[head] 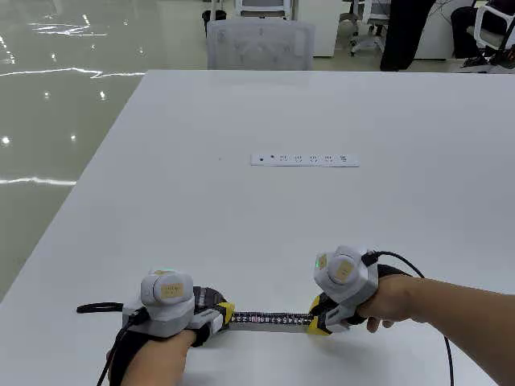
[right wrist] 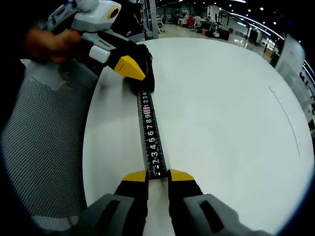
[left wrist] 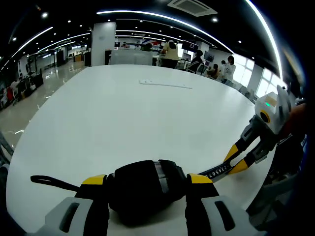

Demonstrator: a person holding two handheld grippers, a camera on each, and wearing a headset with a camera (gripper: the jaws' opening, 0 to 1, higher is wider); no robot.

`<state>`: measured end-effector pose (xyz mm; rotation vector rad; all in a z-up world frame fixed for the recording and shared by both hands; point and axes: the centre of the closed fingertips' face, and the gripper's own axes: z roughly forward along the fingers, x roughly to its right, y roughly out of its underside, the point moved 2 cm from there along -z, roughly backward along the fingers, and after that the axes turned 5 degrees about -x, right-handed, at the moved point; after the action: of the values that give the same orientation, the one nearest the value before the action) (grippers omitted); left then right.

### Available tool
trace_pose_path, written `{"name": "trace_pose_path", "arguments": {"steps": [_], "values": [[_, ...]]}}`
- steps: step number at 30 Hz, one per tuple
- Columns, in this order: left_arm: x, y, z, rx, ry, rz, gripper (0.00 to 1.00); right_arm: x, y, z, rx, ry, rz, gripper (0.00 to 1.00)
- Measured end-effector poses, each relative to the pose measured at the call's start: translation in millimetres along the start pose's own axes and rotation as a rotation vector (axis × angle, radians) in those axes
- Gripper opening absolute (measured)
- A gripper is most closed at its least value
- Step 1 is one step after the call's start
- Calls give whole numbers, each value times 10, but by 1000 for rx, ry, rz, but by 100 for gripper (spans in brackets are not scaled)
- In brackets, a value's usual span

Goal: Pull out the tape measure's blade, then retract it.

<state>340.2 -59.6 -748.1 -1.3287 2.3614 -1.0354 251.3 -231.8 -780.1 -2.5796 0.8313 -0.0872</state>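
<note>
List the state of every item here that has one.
Left tongs: shut on the case.
Right tongs: shut on the blade's end.
Case: clamped, mouth facing the right tongs.
Blade: partly pulled out, straight.
Strap: slack on the table.
Socket strip: no plugs visible.

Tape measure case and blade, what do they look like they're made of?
Case: likely black plastic or rubbery overmould. It has a mostly dull surface and rounded soft edges, with a shinier band across the middle.
Blade: probably thin coated metal. It is a narrow flat strip lying straight, with crisp printed numerals and a faint sheen. The exact coating can't be told.
</note>
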Motion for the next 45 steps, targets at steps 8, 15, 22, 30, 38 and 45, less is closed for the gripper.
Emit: {"name": "trace_pose_path", "arguments": {"steps": [8,15,22,30,38,45], "values": [[0,-2,1,0,1,-1,59,1,-47,33,2,-1,-4,13],[-1,2,-3,-1,2,-1,59,-5,-127,71,23,-2,7,13],[-1,3,-3,-1,3,-2,59,-23,-180,107,30,-2,1,13],[-3,4,1,-1,2,-1,59,-25,-191,110,33,-4,1,13],[-4,4,1,-1,4,-1,59,-20,-241,134,25,-9,-11,13],[-1,4,2,-2,5,-3,59,-39,-296,160,30,-10,-15,14]]}}
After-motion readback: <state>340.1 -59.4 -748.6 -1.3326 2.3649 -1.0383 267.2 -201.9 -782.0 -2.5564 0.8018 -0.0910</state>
